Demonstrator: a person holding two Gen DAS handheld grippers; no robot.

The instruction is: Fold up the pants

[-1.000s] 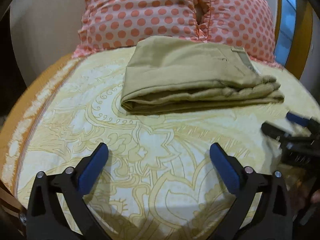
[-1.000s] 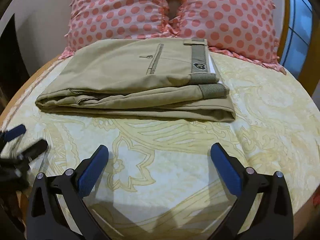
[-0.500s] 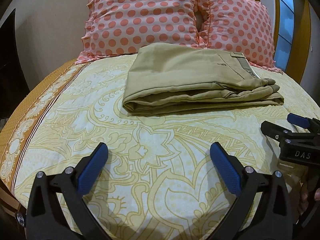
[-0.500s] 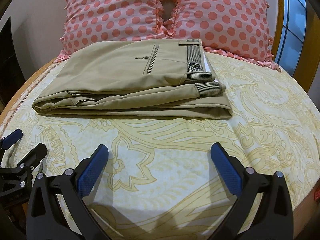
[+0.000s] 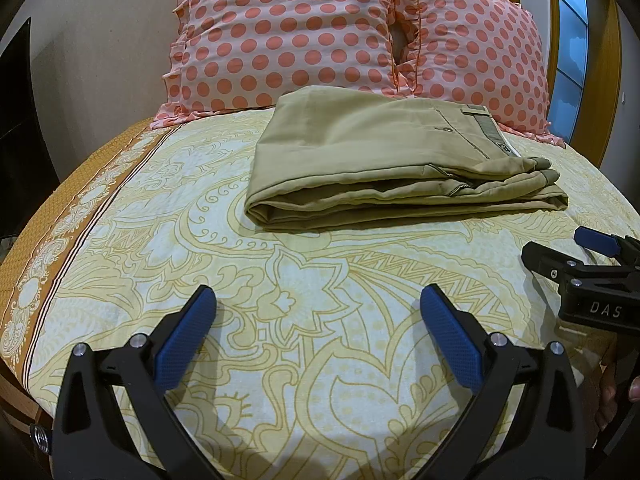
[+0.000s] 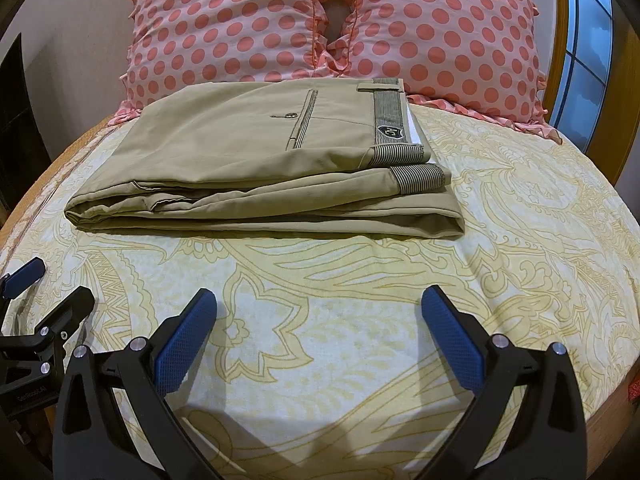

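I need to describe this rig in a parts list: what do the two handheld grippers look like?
Both match: the left gripper and right gripper have black plastic frames with silver rivets and blue textured pads lining the jaws. White lettering "DAS" marks the right gripper's body. No cables or sleeves show.

The khaki pants point(image 6: 256, 168) lie folded into a flat, layered rectangle on the bed, straight ahead of the right claw point(image 6: 318, 320) and well apart from its wide-spread fingers. The striped waistband with a small crest patch sits at the bundle's right end, a buttoned back pocket facing up on top. From the left claw point(image 5: 318, 320), also spread wide, the stack lies ahead and a little to the right, its rounded fold on the left.
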